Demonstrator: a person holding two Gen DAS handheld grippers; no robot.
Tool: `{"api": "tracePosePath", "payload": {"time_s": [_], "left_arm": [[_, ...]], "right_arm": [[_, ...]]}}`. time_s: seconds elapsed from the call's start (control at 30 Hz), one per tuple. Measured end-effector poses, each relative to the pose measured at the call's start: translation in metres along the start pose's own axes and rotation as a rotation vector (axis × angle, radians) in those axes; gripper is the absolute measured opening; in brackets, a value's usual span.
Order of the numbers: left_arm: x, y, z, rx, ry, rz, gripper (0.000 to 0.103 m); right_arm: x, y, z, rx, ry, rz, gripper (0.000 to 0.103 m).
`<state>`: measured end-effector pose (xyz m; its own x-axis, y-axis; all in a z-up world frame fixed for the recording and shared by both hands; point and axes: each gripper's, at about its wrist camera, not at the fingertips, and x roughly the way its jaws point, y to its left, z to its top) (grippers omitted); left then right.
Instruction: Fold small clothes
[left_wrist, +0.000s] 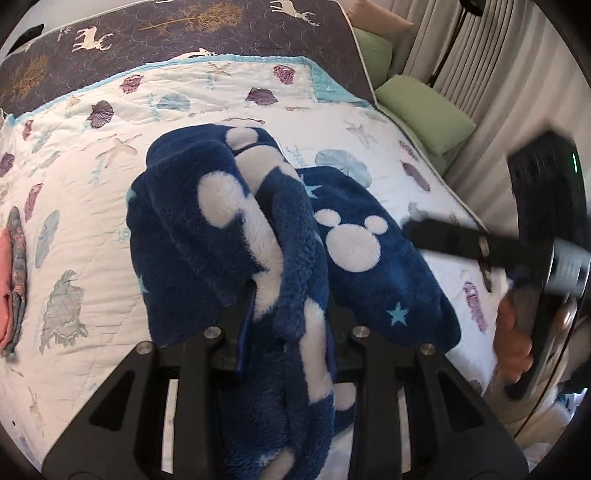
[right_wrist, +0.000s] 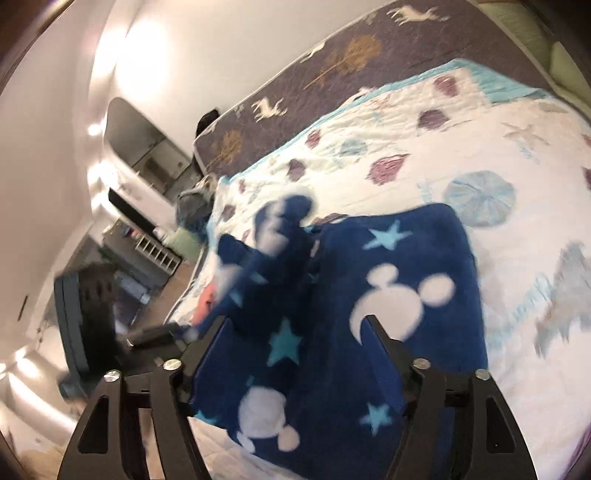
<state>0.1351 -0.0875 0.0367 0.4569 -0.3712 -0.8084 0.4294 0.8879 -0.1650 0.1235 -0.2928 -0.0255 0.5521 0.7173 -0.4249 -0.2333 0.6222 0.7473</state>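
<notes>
A navy fleece garment (left_wrist: 354, 251) with white mouse-head shapes and light blue stars lies on the bed. My left gripper (left_wrist: 291, 306) is shut on a bunched fold of it and holds that fold up above the quilt. In the right wrist view the garment (right_wrist: 369, 295) lies partly flat under my right gripper (right_wrist: 299, 325), whose jaws stand open over the fabric without pinching it. The right gripper also shows in the left wrist view (left_wrist: 417, 229), blurred, at the garment's right edge.
A white quilt (left_wrist: 110, 229) with shell and starfish prints covers the bed. A pink and patterned folded pile (left_wrist: 11, 288) sits at the left edge. Green pillows (left_wrist: 424, 110) and a curtain lie at the right. A dark deer-print blanket (left_wrist: 184, 33) lies behind.
</notes>
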Motion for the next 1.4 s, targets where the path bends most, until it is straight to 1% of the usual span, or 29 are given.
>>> {"api": "tracePosePath", "payload": {"time_s": [0.03, 0.1, 0.17, 0.27, 0.33, 0.43, 0.47, 0.5, 0.53, 0.57, 0.6, 0.63, 0.67, 0.7, 0.77, 0.83, 0.9, 0.97, 1.0, 1.03, 1.07, 1.1, 1.13, 1.17, 1.23, 1.3, 1.4], "left_arm": [[-0.001, -0.001, -0.001, 0.003, -0.001, 0.008, 0.033], [-0.002, -0.001, -0.001, -0.004, -0.005, 0.018, 0.033], [-0.002, -0.001, -0.002, -0.012, -0.007, 0.018, 0.033], [-0.002, -0.002, -0.003, -0.014, -0.007, 0.022, 0.033], [-0.001, -0.004, -0.002, -0.012, -0.007, 0.030, 0.034], [-0.001, -0.008, -0.003, 0.008, -0.009, 0.048, 0.035], [-0.003, -0.010, -0.005, 0.017, -0.014, 0.062, 0.039], [-0.007, -0.011, -0.006, 0.023, -0.019, 0.067, 0.042], [-0.014, -0.012, -0.008, 0.026, -0.025, 0.061, 0.043], [-0.028, -0.011, -0.013, 0.026, -0.047, 0.036, 0.047], [-0.043, -0.010, -0.019, 0.021, -0.075, 0.004, 0.052], [-0.053, -0.009, -0.024, 0.018, -0.100, -0.015, 0.057], [-0.068, -0.006, -0.032, 0.014, -0.142, -0.023, 0.067], [-0.086, -0.002, -0.043, 0.008, -0.205, 0.002, 0.074], [-0.102, 0.006, -0.062, 0.013, -0.270, 0.058, 0.077], [-0.101, 0.011, -0.075, 0.016, -0.260, 0.067, 0.077], [-0.085, 0.013, -0.086, 0.014, -0.195, 0.054, 0.078], [-0.067, 0.012, -0.090, 0.025, -0.171, 0.055, 0.077], [-0.058, 0.010, -0.091, 0.035, -0.164, 0.064, 0.069], [-0.052, 0.007, -0.089, 0.038, -0.157, 0.067, 0.056], [-0.046, 0.005, -0.088, 0.034, -0.140, 0.059, 0.034], [-0.044, 0.006, -0.085, 0.014, -0.128, 0.035, 0.032], [-0.048, 0.003, -0.083, 0.007, -0.136, 0.016, 0.030], [-0.053, 0.000, -0.080, 0.020, -0.148, 0.008, 0.028], [-0.065, -0.015, -0.072, 0.075, -0.185, -0.006, 0.027], [-0.072, -0.029, -0.064, 0.117, -0.210, -0.040, 0.027], [-0.073, -0.067, -0.051, 0.221, -0.242, -0.082, 0.027]], "right_arm": [[0.008, 0.001, 0.011, -0.005, 0.031, 0.007, 0.078], [0.025, 0.006, 0.028, -0.030, 0.097, 0.002, 0.083], [0.053, 0.015, 0.042, -0.078, 0.208, 0.023, 0.083], [0.089, 0.025, 0.053, -0.069, 0.309, 0.070, 0.083], [0.110, 0.034, 0.056, -0.085, 0.355, 0.087, 0.083], [0.131, 0.048, 0.055, -0.123, 0.387, 0.059, 0.082], [0.135, 0.052, 0.055, -0.143, 0.376, 0.013, 0.063], [0.137, 0.053, 0.055, -0.152, 0.367, -0.029, 0.030], [0.139, 0.051, 0.056, -0.150, 0.367, -0.066, 0.030], [0.138, 0.047, 0.058, -0.116, 0.361, -0.038, 0.028], [0.134, 0.046, 0.058, -0.111, 0.349, -0.028, 0.026], [0.131, 0.045, 0.059, -0.119, 0.335, -0.036, 0.026], [0.128, 0.043, 0.060, -0.119, 0.330, -0.038, 0.026], [0.125, 0.041, 0.061, -0.113, 0.332, -0.032, 0.026], [0.123, 0.037, 0.064, -0.100, 0.339, -0.018, 0.026], [0.125, 0.037, 0.069, -0.099, 0.344, -0.019, 0.026], [0.126, 0.040, 0.069, -0.108, 0.347, -0.020, 0.026], [0.124, 0.044, 0.068, -0.121, 0.351, -0.025, 0.026], [0.124, 0.047, 0.066, -0.129, 0.352, -0.030, 0.026], [0.124, 0.049, 0.065, -0.134, 0.350, -0.035, 0.026], [0.123, 0.050, 0.065, -0.136, 0.345, -0.039, 0.026], [0.121, 0.051, 0.065, -0.134, 0.338, -0.040, 0.026], [0.117, 0.051, 0.065, -0.134, 0.325, -0.048, 0.025], [0.113, 0.050, 0.065, -0.137, 0.314, -0.057, 0.025], [0.102, 0.050, 0.068, -0.140, 0.292, -0.057, 0.025], [0.082, 0.049, 0.077, -0.140, 0.258, -0.040, 0.025], [0.045, 0.053, 0.090, -0.184, 0.196, -0.044, 0.025]]}}
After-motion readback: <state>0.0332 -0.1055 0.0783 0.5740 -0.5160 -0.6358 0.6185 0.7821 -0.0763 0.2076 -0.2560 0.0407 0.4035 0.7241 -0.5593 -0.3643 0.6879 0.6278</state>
